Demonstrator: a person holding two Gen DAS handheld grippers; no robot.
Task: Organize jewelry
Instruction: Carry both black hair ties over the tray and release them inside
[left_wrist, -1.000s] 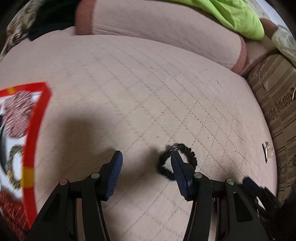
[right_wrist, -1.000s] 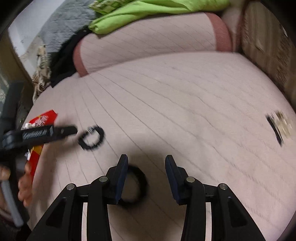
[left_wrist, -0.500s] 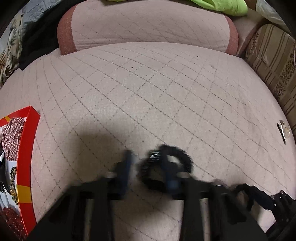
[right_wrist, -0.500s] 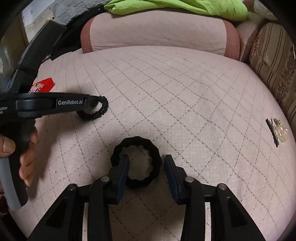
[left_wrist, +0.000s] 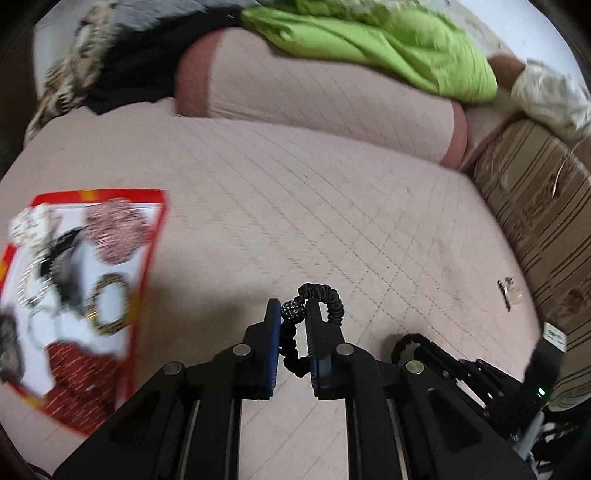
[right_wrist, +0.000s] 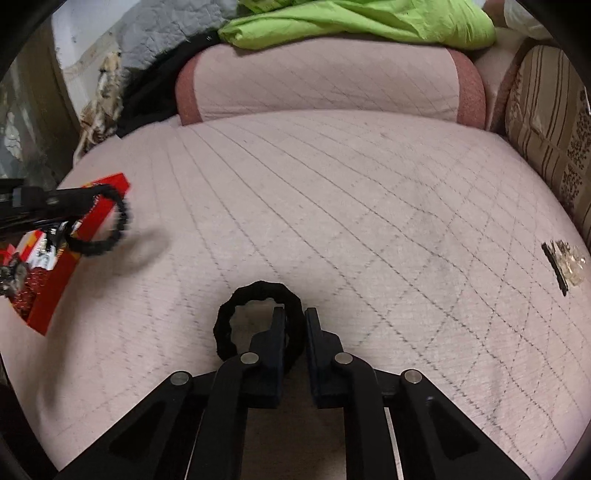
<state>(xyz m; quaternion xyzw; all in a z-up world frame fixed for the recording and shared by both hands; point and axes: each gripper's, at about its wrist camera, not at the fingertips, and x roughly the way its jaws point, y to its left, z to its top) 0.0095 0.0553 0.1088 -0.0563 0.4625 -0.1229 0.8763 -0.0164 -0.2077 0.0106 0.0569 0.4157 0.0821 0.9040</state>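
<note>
My left gripper (left_wrist: 293, 308) is shut on a thin black hair tie (left_wrist: 330, 297) with a sparkly bead and holds it above the pink bed cover; in the right wrist view the tie (right_wrist: 110, 236) hangs from that gripper near the red box. My right gripper (right_wrist: 294, 317) is shut on the rim of a thick black scrunchie (right_wrist: 236, 310). The red-rimmed box (left_wrist: 147, 258) lies at the left and holds several scrunchies and rings; its red wall also shows in the right wrist view (right_wrist: 55, 288).
A small clip and clear packet (right_wrist: 563, 264) lie at the right on the quilted pink bed cover (right_wrist: 351, 221). A pink bolster (right_wrist: 325, 81) with green cloth (right_wrist: 369, 22) lies at the back. A striped cushion (right_wrist: 546, 129) is at the right.
Both grippers have shut: the left on the thin beaded tie, the right on the thick scrunchie. The left gripper has lifted its tie and moved toward the red box.
</note>
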